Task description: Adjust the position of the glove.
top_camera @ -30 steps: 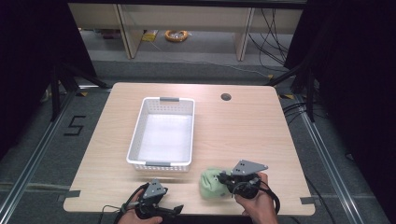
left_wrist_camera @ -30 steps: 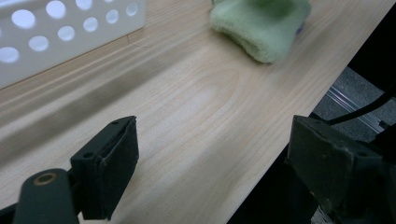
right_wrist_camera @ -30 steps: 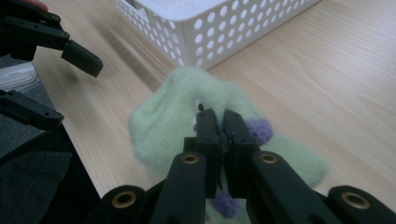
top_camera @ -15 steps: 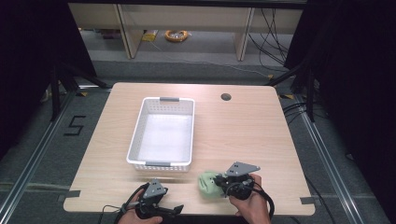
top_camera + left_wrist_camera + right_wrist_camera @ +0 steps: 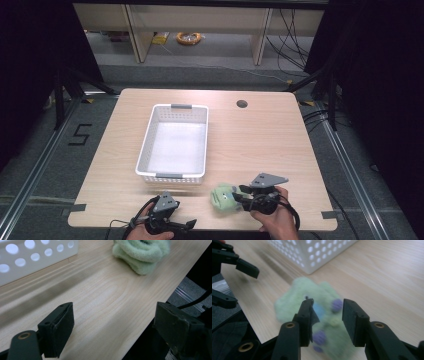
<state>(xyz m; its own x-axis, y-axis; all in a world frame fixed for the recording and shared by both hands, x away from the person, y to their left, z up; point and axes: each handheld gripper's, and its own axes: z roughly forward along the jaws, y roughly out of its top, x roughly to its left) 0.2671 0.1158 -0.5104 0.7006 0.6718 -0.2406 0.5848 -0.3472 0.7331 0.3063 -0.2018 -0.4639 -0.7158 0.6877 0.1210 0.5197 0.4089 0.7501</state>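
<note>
Though blurred, plush toy (image 5: 317,315) crosswise

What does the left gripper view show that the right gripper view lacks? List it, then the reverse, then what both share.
Left gripper view alone: the left gripper close up, its jaws spread wide over bare wood with nothing between them, and the dark drop past the table edge.

Right gripper view alone: the right gripper with its jaws closing around the green plush toy, plus the toy's purple and blue patches.

Both share: the green plush toy, blurred in the right gripper view, the perforated wall of the white basket, and the wooden tabletop.
</note>
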